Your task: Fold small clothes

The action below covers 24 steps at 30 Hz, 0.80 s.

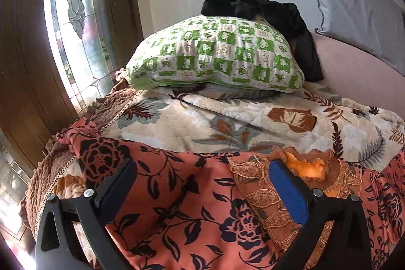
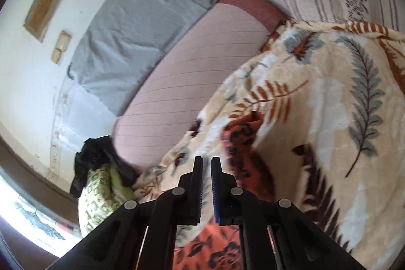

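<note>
The orange garment with black flowers and a gold-embroidered neckline lies rumpled on the leaf-patterned blanket. The left gripper gapes wide above it; the right gripper is closed, nothing visibly pinched.

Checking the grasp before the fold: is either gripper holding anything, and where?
Left gripper open, holding nothing. Right gripper shut beside the garment; a pinch cannot be told.

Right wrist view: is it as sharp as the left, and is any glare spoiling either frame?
Right wrist view: motion-smeared, the orange floral garment beyond the tongs soft-edged, white window glare at lower left. Left wrist view: sharp, green checked pillow crisp; the leaded window blows out; fisheye bending in both.
</note>
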Each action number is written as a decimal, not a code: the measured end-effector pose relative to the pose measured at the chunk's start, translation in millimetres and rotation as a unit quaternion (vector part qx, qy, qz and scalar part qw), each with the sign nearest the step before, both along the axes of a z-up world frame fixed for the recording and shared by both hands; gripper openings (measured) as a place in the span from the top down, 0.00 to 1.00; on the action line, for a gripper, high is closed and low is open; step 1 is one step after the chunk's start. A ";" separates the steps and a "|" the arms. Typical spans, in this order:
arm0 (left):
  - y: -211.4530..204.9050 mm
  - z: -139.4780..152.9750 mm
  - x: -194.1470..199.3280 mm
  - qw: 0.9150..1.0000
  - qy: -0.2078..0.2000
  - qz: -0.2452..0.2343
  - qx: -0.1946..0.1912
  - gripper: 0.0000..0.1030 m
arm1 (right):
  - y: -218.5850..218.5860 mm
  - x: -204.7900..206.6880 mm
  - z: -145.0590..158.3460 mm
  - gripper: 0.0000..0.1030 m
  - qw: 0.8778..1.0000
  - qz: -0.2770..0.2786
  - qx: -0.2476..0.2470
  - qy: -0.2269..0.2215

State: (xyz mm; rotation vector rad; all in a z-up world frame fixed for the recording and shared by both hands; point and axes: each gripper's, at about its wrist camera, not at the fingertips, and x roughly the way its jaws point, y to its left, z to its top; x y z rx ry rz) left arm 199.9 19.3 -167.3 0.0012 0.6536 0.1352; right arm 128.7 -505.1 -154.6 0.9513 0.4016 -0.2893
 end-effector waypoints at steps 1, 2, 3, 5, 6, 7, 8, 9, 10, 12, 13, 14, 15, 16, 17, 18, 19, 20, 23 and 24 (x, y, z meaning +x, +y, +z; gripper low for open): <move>8.4 2.0 -0.4 1.000 -0.002 0.009 0.000 0.00 | 17.9 1.3 16.8 0.94 1.000 0.016 -0.006 -0.012; 17.7 3.4 -1.0 1.000 -0.003 0.017 -0.004 0.00 | 37.0 3.5 32.7 0.94 0.999 0.033 -0.012 -0.023; 27.3 4.2 -1.7 1.000 -0.002 0.026 -0.009 0.00 | 57.4 6.2 47.9 0.94 0.998 0.050 -0.024 -0.027; 45.6 5.1 -4.1 0.999 -0.005 0.047 -0.024 0.00 | 94.8 10.0 71.4 0.94 0.996 0.070 -0.050 -0.014; 53.2 5.1 -5.7 0.998 -0.008 0.056 -0.031 0.00 | 106.8 10.5 77.4 0.94 0.995 0.083 -0.050 -0.019; 59.9 5.0 -7.0 0.997 -0.008 0.062 -0.038 0.00 | 116.3 9.8 80.4 0.93 0.994 0.094 -0.054 -0.018; 65.2 4.4 -8.0 0.997 -0.005 0.065 -0.048 0.00 | 121.3 11.2 81.1 0.92 0.993 0.098 -0.068 -0.001; 68.7 3.5 -7.7 0.996 0.002 0.064 -0.060 0.00 | 121.7 12.1 78.8 0.92 0.992 0.097 -0.081 0.023; 70.2 2.5 -7.7 0.996 0.009 0.061 -0.071 0.00 | 118.5 11.4 73.8 0.92 0.991 0.092 -0.084 0.039; 66.4 1.1 -8.8 0.996 0.013 0.052 -0.074 0.00 | 102.9 -1.0 59.1 0.91 0.993 0.073 -0.075 0.051; 61.6 0.8 -8.8 0.997 0.013 0.046 -0.068 0.00 | 92.4 -9.4 49.2 0.84 0.994 0.058 -0.070 0.061; 55.3 0.4 -8.3 0.997 0.013 0.040 -0.059 0.00 | 79.1 -17.2 38.2 0.55 0.994 0.041 -0.065 0.073; 48.1 -0.6 -6.6 0.998 0.014 0.033 -0.052 0.00 | 64.9 -24.6 26.1 0.29 0.994 0.024 -0.060 0.086; 40.1 -2.2 -4.9 0.999 0.016 0.025 -0.045 0.00 | 49.3 -33.5 13.5 0.00 0.995 0.002 -0.048 0.090; 32.1 -4.0 -2.8 0.999 0.020 0.016 -0.040 0.00 | 36.5 -42.9 1.5 0.00 0.996 -0.024 -0.035 0.081; 23.6 -6.4 -1.0 0.999 0.025 0.007 -0.034 0.00 | 20.5 -47.4 -10.6 0.00 0.996 -0.035 -0.013 0.082; 14.6 -9.1 0.7 0.999 0.031 -0.002 -0.026 0.00 | 5.6 -49.6 -22.7 0.05 0.996 -0.038 0.014 0.079; 5.6 -11.4 1.7 0.999 0.034 -0.011 -0.015 0.00 | -8.6 -50.4 -34.4 0.18 0.996 -0.041 0.037 0.073; -19.3 -15.8 2.2 0.999 0.033 -0.032 0.021 0.00 | -43.3 -40.9 -64.9 0.38 0.992 -0.053 0.059 0.100; -24.8 -16.1 2.0 0.999 0.031 -0.037 0.025 0.00 | -53.0 -35.8 -75.8 0.41 0.991 -0.054 0.065 0.106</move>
